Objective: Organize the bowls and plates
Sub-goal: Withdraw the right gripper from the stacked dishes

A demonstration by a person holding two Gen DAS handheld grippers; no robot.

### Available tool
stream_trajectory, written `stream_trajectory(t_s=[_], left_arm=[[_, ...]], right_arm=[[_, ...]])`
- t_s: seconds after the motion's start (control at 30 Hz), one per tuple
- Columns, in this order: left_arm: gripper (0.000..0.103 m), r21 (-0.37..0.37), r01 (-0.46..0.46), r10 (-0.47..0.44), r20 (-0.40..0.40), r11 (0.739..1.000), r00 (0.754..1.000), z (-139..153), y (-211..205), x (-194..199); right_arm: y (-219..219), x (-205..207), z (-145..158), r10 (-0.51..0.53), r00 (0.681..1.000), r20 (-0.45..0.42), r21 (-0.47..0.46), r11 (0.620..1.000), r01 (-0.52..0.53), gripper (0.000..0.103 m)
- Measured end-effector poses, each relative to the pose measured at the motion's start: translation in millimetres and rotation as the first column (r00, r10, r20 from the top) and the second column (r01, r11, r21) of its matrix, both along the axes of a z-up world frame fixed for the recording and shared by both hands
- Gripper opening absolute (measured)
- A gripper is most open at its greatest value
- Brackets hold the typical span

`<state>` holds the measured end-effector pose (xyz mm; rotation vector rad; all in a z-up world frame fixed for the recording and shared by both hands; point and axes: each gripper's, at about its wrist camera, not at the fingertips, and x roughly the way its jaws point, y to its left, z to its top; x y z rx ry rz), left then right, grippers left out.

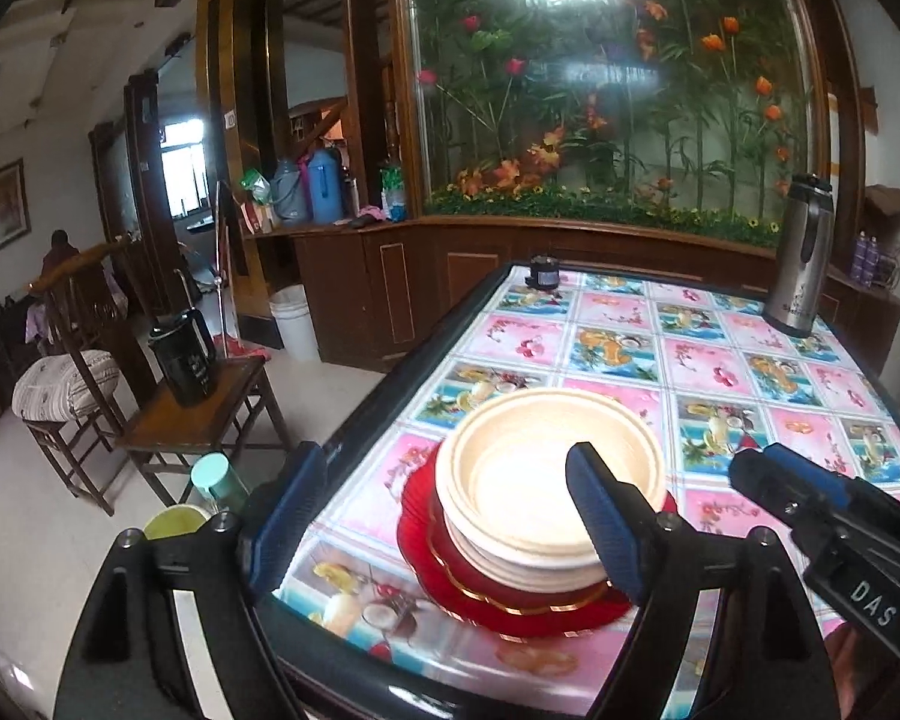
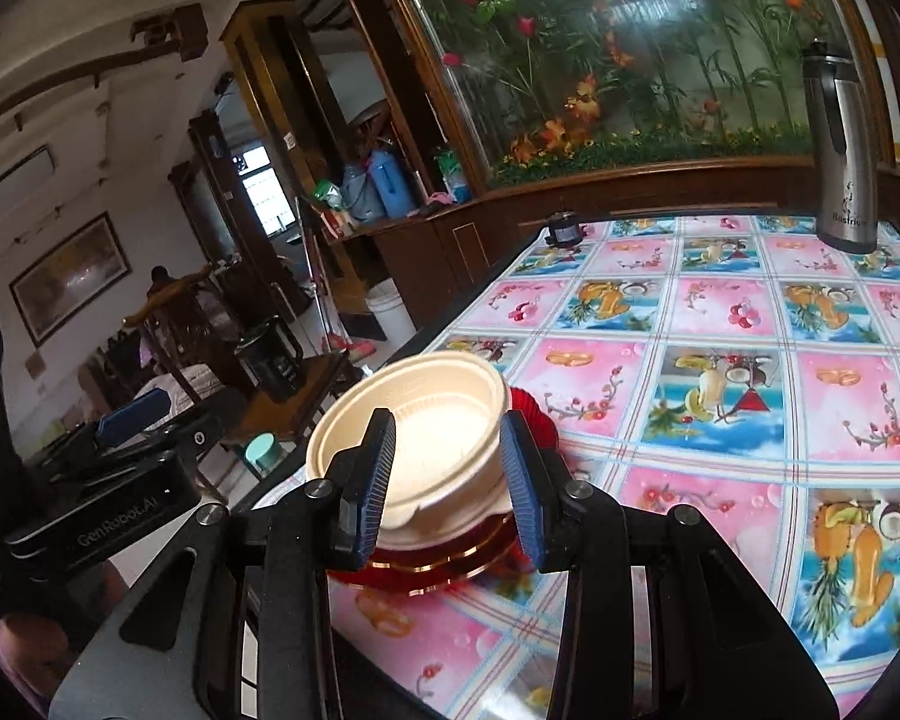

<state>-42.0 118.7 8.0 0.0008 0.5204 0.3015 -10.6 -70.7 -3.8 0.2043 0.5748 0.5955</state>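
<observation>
**Stacked bowls and plates near the desk's edge, both claws apart and empty**

Left wrist view: the left claw [image 1: 450, 516] stands wide open, its two blue-padded fingers [image 1: 600, 516] well apart and gripping nothing. Between and beyond them sits the stack: cream-coloured round disposable bowls [image 1: 534, 468] nested on top of red round plates with gold rims [image 1: 510, 600]. The stack rests on the desk [image 1: 720, 372], which is covered with a glossy pink-and-blue fruit-patterned cloth, close to its near left edge. The right-hand finger overlaps the bowls' rim in this view, but whether it touches cannot be told. At the far right corner of the desk stands a tall steel thermos flask with a black lid [image 1: 801, 258], upright. A small black round object [image 1: 545, 273] sits at the far left edge. The right claw [image 1: 768, 474] enters from the right, near the stack. Left of the desk, a black jug [image 1: 186, 360] stands on a wooden chair [image 1: 210, 408].

Right wrist view: the right claw [image 2: 447, 474] is partly open, with its ribbed blue fingers [image 2: 522, 474] on either side of the near rim of the cream bowls [image 2: 426, 420]. The pads do not appear to press on anything. The red plates [image 2: 450, 564] show beneath the bowls. The steel flask [image 2: 840, 150] stands at the far end of the desk [image 2: 720, 480]. The left claw [image 2: 132, 411] shows at the left, beside the desk's edge.
</observation>
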Motion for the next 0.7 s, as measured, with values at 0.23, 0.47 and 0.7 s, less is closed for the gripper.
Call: stream_trajectory(t_s=[0.23, 0.47, 0.7], left_arm=[[0.082, -0.017, 0.039, -0.039, 0.001, 0.999, 0.999, 1, -13, -10], [0.083, -0.028, 0.043, -0.044, -0.008, 0.999, 0.999, 1, -13, -8], [0.084, -0.048, 0.057, -0.057, -0.011, 0.997, 0.998, -1, -14, -7]], right_arm=[[-5, -9, -2, 0.017, 1.0, -0.005, 0.016, 1.0, -0.017, 0.036], [-8, -12, -1, 0.014, 1.0, -0.009, 0.021, 1.0, -0.014, 0.036], [-8, -11, -2, 0.015, 1.0, -0.016, 0.014, 1.0, -0.015, 0.036]])
